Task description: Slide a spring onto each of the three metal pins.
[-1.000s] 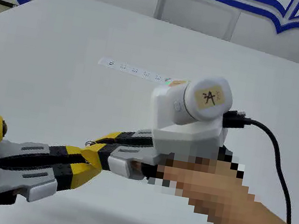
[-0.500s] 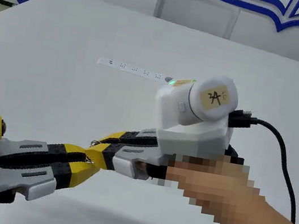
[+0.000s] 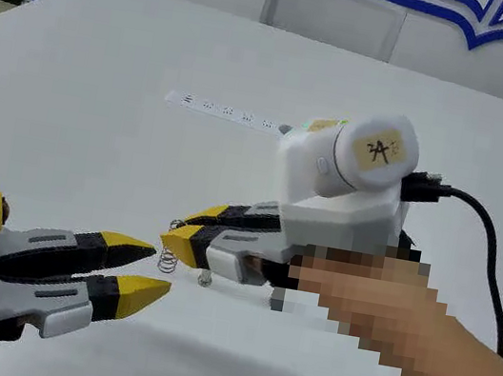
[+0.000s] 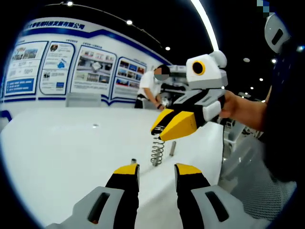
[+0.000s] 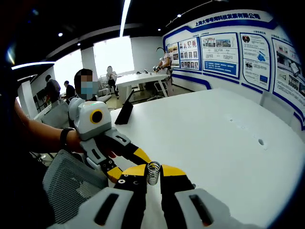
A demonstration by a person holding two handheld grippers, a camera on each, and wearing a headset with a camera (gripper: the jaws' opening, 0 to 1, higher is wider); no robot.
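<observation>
My right gripper is shut on the top end of a small metal spring, which hangs down toward the white table. The right gripper view has the spring pinched between that gripper's yellow tips. My left gripper stands open just left of the spring, apart from it. In the left gripper view, its jaws stand spread below the spring and the right gripper. One short metal pin stands upright just right of the spring. A second pin stands farther right. Both also appear from the left gripper: one pin, the other pin.
A white power strip lies on the table beyond the grippers. A black cable runs from the right gripper's back toward the right. People stand at other tables far off.
The left gripper's jaws, which were closed up against the right gripper's tips, have spread and drawn back. The right gripper has risen slightly, and the spring and pins now show beneath it.
</observation>
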